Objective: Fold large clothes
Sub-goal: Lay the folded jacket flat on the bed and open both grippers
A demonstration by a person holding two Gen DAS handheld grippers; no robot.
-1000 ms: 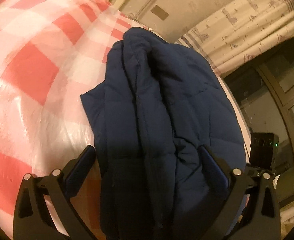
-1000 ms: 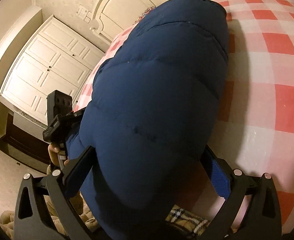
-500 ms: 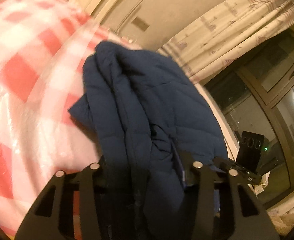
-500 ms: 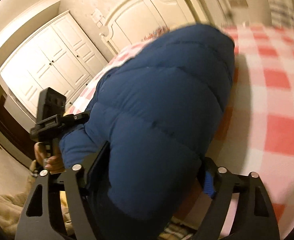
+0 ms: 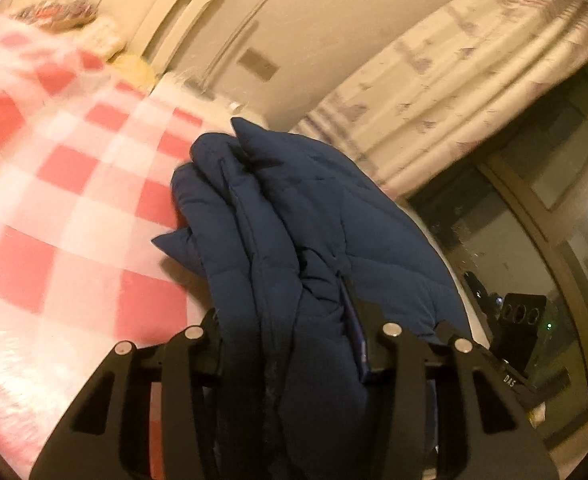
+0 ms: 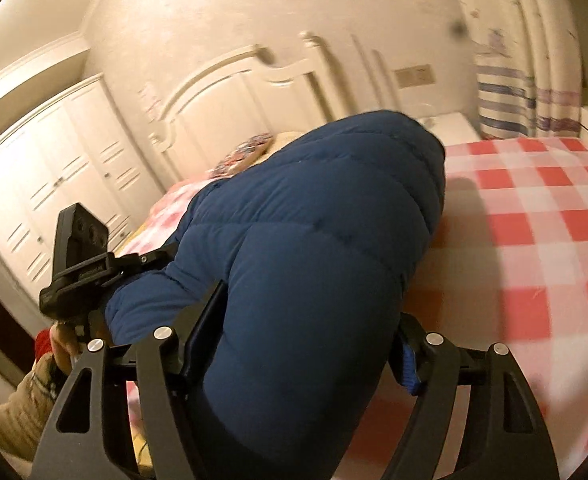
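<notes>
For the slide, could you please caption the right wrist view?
Right gripper clamped on a puffy navy jacket above the red-checked bed.

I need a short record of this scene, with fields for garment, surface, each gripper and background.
garment: navy padded jacket, bunched up, partly lifted
surface: bed with red-and-white checked cover
left gripper: jaws just closed, clamped on the jacket's folds
right gripper: jaws just closed, clamped on a thick jacket part
background: white headboard, wardrobe, curtain
</notes>
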